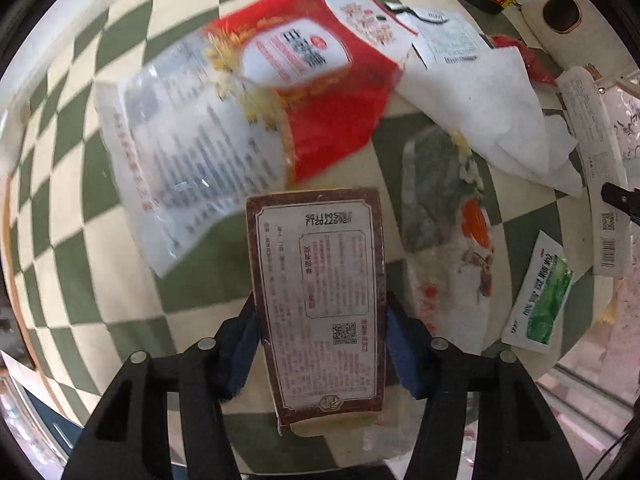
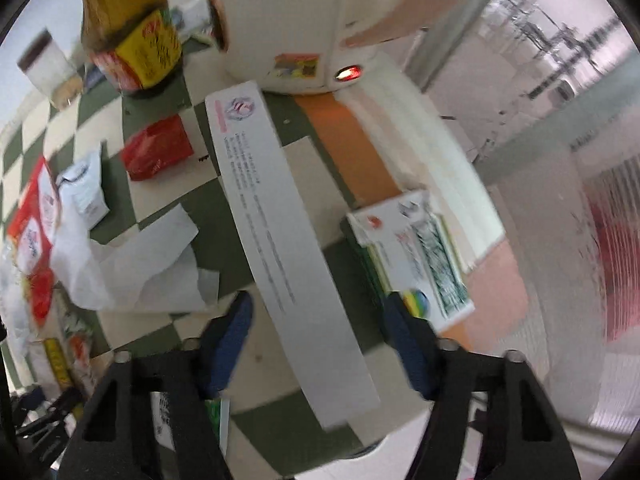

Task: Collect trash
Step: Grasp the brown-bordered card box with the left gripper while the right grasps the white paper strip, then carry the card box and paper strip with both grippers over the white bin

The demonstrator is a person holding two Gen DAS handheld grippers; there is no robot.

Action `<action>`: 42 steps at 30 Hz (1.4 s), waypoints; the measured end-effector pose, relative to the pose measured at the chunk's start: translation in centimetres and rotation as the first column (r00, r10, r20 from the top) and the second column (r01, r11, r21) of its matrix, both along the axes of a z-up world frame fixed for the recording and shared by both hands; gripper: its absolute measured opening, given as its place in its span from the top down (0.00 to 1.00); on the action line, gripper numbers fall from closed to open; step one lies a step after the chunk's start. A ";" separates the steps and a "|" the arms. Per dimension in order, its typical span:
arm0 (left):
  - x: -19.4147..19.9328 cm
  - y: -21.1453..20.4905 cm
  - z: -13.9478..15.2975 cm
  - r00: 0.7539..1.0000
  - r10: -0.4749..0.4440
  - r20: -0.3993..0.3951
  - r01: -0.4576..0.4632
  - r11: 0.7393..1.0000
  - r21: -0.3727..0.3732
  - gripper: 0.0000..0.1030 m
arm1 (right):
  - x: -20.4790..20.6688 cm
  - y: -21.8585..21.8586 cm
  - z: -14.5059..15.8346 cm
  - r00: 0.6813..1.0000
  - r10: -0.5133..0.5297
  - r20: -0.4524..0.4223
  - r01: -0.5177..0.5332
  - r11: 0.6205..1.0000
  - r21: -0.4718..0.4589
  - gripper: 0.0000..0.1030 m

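My left gripper (image 1: 318, 320) is shut on a brown-bordered carton (image 1: 320, 300) and holds it above the green-and-cream checked table (image 1: 64, 128). Beyond it lie a red and clear plastic bag (image 1: 240, 112), a white tissue (image 1: 480, 104), a clear printed wrapper (image 1: 444, 216) and a green sachet (image 1: 540, 292). My right gripper (image 2: 316, 320) is open, its blue pads either side of a long white box (image 2: 280, 232) on the table. A white and green small box (image 2: 416, 252) lies just right of it. A crumpled tissue (image 2: 136, 264) and red packet (image 2: 156, 148) lie to the left.
A dark sauce bottle (image 2: 124, 28) and a white appliance with a red light (image 2: 300, 20) stand at the back. A glass jar (image 2: 48, 68) stands far left. The table edge (image 2: 400, 432) runs close by on the right, with floor beyond.
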State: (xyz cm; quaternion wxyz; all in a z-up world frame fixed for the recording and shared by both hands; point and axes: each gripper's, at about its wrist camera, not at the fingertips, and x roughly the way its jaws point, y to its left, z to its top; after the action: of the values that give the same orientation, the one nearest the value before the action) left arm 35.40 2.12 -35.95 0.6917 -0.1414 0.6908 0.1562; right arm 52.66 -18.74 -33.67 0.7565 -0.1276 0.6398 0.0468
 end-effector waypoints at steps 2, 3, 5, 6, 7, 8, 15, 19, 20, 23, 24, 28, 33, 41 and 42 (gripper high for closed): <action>-0.2 -0.4 1.4 1.000 -0.024 0.020 0.023 0.999 0.038 0.47 | 0.4 0.6 -0.7 1.000 0.025 -0.014 -0.025 1.000 -0.007 0.56; -0.3 -0.7 2.0 0.999 -0.035 0.027 0.034 0.998 0.051 0.47 | 0.4 0.7 -0.6 0.999 0.033 -0.002 -0.033 0.999 -0.002 0.57; -0.5 -1.2 3.7 0.997 -0.063 0.048 0.059 0.995 0.081 0.47 | 0.2 0.6 -0.3 0.999 0.036 0.008 -0.036 0.998 0.042 0.61; -0.6 -1.5 4.6 0.995 -0.075 0.058 0.069 0.993 0.095 0.47 | 0.0 0.5 0.0 0.999 0.032 0.019 -0.033 0.998 0.057 0.62; -0.7 -1.9 5.5 0.994 -0.085 0.070 0.077 0.991 0.107 0.47 | -0.2 0.3 0.4 0.999 0.027 0.028 -0.029 0.997 0.077 0.62; -0.9 -2.4 6.9 0.991 -0.099 0.086 0.088 0.989 0.123 0.47 | -0.4 0.2 0.9 0.999 0.014 0.032 -0.018 0.994 0.110 0.63; -1.7 -5.8 15.4 0.959 -0.205 0.195 0.156 0.958 0.240 0.47 | -4.1 -2.7 5.3 0.994 -0.100 0.050 0.081 0.951 0.300 0.64; -1.3 -6.4 17.4 0.930 -0.263 0.257 0.185 0.939 0.291 0.47 | -7.6 -4.5 8.2 0.983 -0.158 0.090 0.118 0.930 0.349 0.64; -1.3 -7.3 18.1 0.919 -0.284 0.273 0.199 0.933 0.299 0.47 | -8.2 -4.8 8.5 0.980 -0.171 0.100 0.126 0.926 0.355 0.64; -2.0 -11.5 20.8 0.876 -0.361 0.321 0.263 0.914 0.309 0.47 | -11.2 -8.3 10.2 0.963 -0.239 0.124 0.174 0.905 0.389 0.64; -2.0 -11.5 20.5 0.862 -0.382 0.332 0.285 0.908 0.307 0.47 | -12.4 -9.9 10.7 0.954 -0.268 0.131 0.197 0.895 0.400 0.64; -2.9 -18.8 21.1 0.788 -0.501 0.359 0.420 0.863 0.283 0.47 | -17.2 -15.7 11.6 0.911 -0.380 0.158 0.286 0.862 0.419 0.65; -5.6 -29.2 19.1 0.681 -0.650 0.338 0.607 0.759 0.236 0.47 | -25.2 -25.2 10.4 0.829 -0.540 0.144 0.445 0.794 0.414 0.65; -13.1 -45.8 5.9 0.532 -0.826 0.189 0.833 0.550 0.061 0.47 | -42.0 -40.0 -0.1 0.621 -0.783 -0.008 0.732 0.577 0.361 0.65; -14.0 -47.3 3.4 0.518 -0.840 0.163 0.848 0.529 0.032 0.47 | -44.4 -41.4 -2.8 0.592 -0.805 -0.047 0.765 0.542 0.347 0.65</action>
State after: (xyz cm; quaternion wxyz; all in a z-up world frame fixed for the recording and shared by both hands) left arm 21.44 -45.14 -32.53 0.7292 0.1813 0.6191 -0.2282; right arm 8.27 -60.15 -36.45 0.7428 0.2990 0.5654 -0.1980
